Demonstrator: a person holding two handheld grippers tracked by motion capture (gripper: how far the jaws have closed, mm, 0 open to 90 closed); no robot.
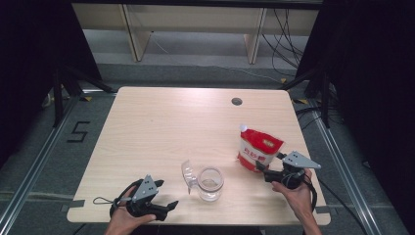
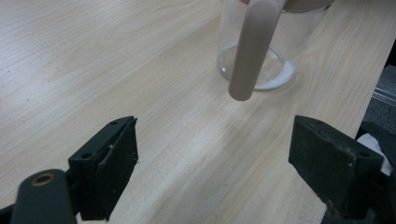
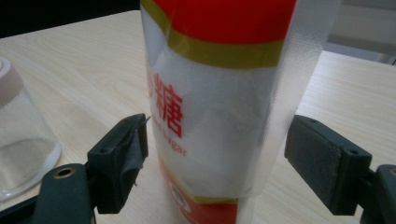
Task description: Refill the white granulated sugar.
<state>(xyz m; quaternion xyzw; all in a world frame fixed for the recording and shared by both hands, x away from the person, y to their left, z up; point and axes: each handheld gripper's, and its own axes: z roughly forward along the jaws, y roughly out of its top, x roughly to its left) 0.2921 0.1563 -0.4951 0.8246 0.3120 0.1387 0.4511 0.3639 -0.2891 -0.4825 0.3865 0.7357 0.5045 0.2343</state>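
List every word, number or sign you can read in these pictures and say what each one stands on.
"糖": red character on the sugar pouch, right gripper view.
"Sugar", first letter partly hidden: small red print under it.
"5": black mark on the floor left of the table, high view.
White print on the pouch's red panel, high view: too small to read.

A light wooden table (image 1: pixel 161 127) seen from above, with a clear glass jar (image 1: pixel 211 183) near its front edge as the landmark. The jar's hinged lid (image 1: pixel 187 175) stands open, just left of the jar. Right of the jar and slightly behind it stands a red and white sugar pouch (image 1: pixel 259 148). The right gripper (image 1: pixel 262 170), held in a hand (image 1: pixel 297 196), reaches the pouch's lower right side. Left of the jar, near the table's front edge, the left gripper (image 1: pixel 172 204) points toward it.
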